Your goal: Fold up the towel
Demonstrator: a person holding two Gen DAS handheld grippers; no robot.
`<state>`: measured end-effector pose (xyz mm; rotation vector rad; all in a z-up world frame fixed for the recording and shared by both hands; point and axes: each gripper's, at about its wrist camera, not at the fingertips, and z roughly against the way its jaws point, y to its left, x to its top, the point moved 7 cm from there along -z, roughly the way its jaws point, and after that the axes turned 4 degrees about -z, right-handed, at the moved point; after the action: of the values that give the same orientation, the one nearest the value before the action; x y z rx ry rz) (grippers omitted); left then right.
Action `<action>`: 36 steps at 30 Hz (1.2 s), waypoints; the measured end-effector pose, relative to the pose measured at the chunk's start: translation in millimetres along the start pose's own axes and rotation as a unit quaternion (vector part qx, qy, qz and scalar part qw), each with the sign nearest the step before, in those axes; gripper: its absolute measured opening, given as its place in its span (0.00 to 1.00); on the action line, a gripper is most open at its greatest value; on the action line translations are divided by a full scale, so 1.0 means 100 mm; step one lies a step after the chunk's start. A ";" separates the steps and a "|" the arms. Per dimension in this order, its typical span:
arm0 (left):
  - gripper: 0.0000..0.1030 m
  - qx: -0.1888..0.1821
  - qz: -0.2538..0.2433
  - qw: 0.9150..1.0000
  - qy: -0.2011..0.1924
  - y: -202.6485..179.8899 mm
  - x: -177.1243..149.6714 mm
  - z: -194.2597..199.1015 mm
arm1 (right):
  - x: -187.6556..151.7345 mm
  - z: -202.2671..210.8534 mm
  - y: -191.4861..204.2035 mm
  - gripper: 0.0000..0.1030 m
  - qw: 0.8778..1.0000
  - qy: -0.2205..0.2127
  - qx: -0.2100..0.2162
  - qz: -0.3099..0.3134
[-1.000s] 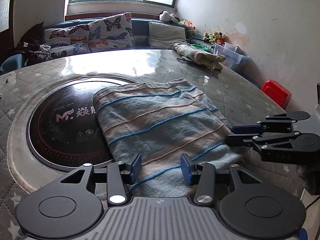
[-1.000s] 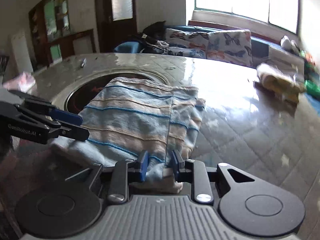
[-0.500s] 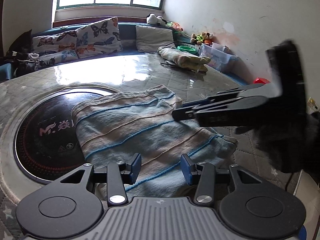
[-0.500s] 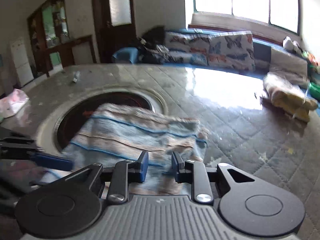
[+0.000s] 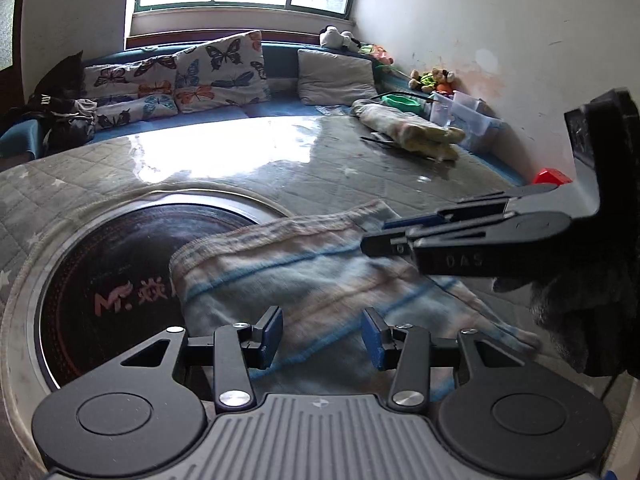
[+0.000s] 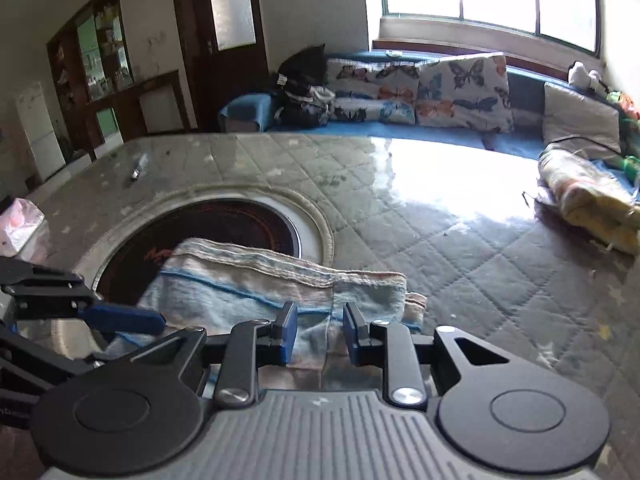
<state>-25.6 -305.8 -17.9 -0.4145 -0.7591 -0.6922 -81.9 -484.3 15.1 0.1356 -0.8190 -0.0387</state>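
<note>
Sunlit from a wide window, one grey quilted table [image 5: 248,168] fills both views, with one round black inset plate [image 5: 120,264] at lower left. One folded blue-and-beige striped towel [image 5: 304,276] lies partly over that plate, at the centre of the left wrist frame. Two grippers show: the left gripper [image 5: 322,334] spread and empty above the towel's near edge, the right gripper [image 6: 317,332] likewise released, holding nothing.

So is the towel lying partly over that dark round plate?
Yes, the towel's left part overlaps the dark round plate set into the table.
</note>
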 end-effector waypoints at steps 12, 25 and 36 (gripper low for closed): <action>0.45 0.018 0.015 1.000 0.001 0.21 0.26 -0.27 | 0.10 -0.22 -0.17 0.22 1.000 0.004 -0.003 -0.019; 0.45 0.031 0.009 0.999 0.009 0.18 0.44 -0.49 | -0.05 0.19 -0.06 0.23 1.000 -0.004 0.016 0.007; 0.45 -0.007 -0.020 1.000 0.001 -0.20 0.22 -0.16 | -0.64 0.65 0.27 0.22 0.996 0.000 0.004 0.088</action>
<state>-20.1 -338.2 -9.7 -0.4133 -0.7630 -0.7357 -173.6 -458.5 16.4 0.0704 -0.8295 0.1298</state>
